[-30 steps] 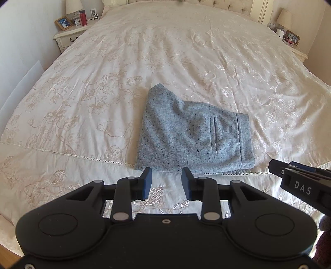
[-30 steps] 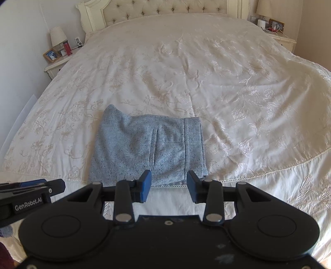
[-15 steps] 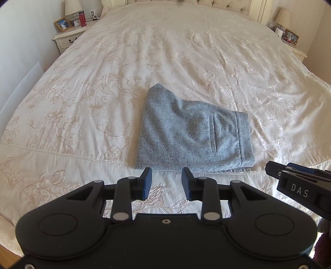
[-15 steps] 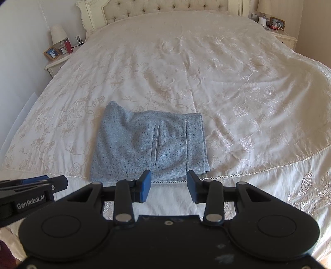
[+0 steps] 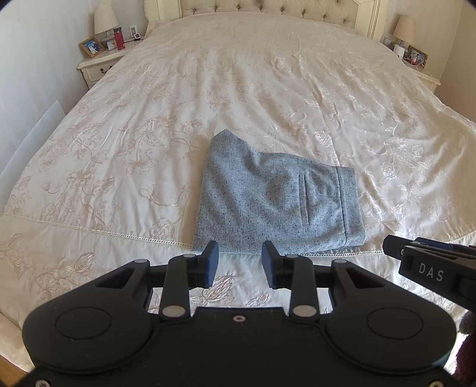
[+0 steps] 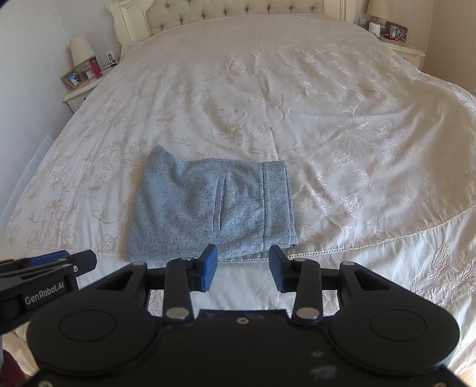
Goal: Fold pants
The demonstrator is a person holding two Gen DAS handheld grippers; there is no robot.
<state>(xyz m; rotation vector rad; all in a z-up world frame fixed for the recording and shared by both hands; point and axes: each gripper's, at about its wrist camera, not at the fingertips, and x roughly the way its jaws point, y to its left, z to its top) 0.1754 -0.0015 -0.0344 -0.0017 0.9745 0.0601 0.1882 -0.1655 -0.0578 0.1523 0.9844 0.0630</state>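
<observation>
Grey speckled pants [image 5: 276,196] lie folded into a compact rectangle on the cream bedspread [image 5: 253,89], near its lace seam, with the waistband on the right and a slit pocket showing. My left gripper [image 5: 239,262] hovers just short of the fold's near edge, open, with nothing between its blue pads. In the right wrist view the same folded pants [image 6: 211,208] lie ahead of my right gripper [image 6: 243,265], also open and empty. Each gripper shows at the edge of the other's view: the right one [image 5: 431,265], the left one [image 6: 47,274].
The bed has a tufted headboard [image 5: 267,7]. A nightstand [image 5: 98,67] at the far left carries a lamp, a photo frame and a red bottle. Another nightstand [image 5: 422,74] with a lamp stands far right. A pale wall [image 5: 29,74] runs along the bed's left side.
Both views have tilted up a little, so the headboard now shows in the left wrist view. The folded pants lie as before and both grippers stay open.
</observation>
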